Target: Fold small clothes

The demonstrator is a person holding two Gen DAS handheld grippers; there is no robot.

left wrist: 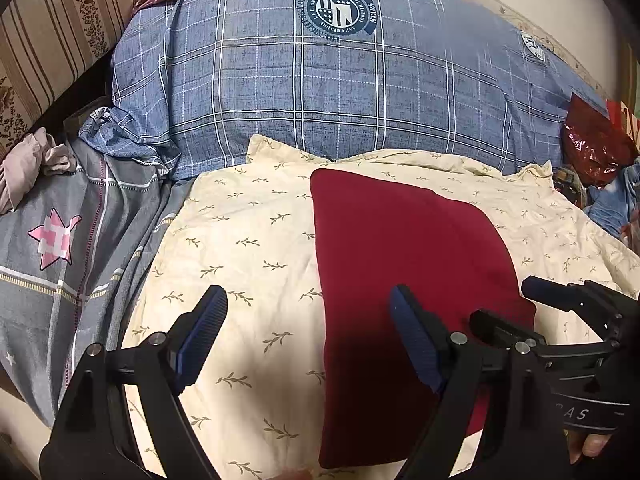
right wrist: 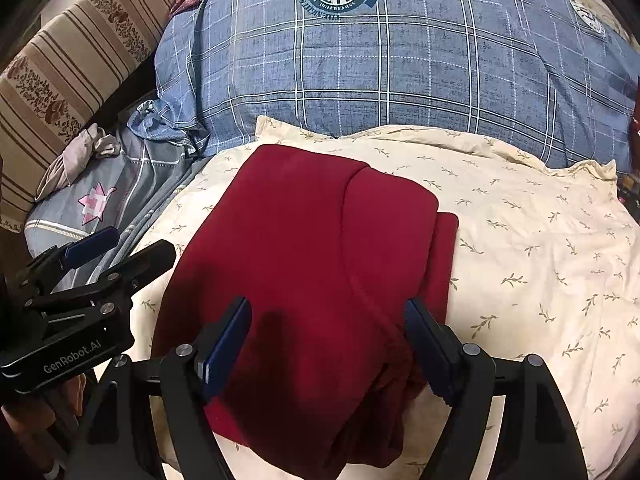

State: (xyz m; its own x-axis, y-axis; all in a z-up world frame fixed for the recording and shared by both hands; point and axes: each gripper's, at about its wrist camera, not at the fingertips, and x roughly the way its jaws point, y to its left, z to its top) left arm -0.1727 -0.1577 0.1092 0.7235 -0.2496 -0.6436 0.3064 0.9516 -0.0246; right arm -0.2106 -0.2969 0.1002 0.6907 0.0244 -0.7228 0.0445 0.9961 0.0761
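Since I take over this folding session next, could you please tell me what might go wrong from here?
1. The red garment lies folded in loose layers; its near end looks bunched between the right gripper's open fingers, so a grasp there may catch only some layers and undo the fold.
2. The cream leaf-print sheet beneath is wrinkled and could be pinched along with it.
3. The left gripper, also open, straddles the garment's left edge beside the right one; they could collide.

Both wrist views low, close, facing forward; share red garment (left wrist: 400,280), plaid pillow (right wrist: 380,72).
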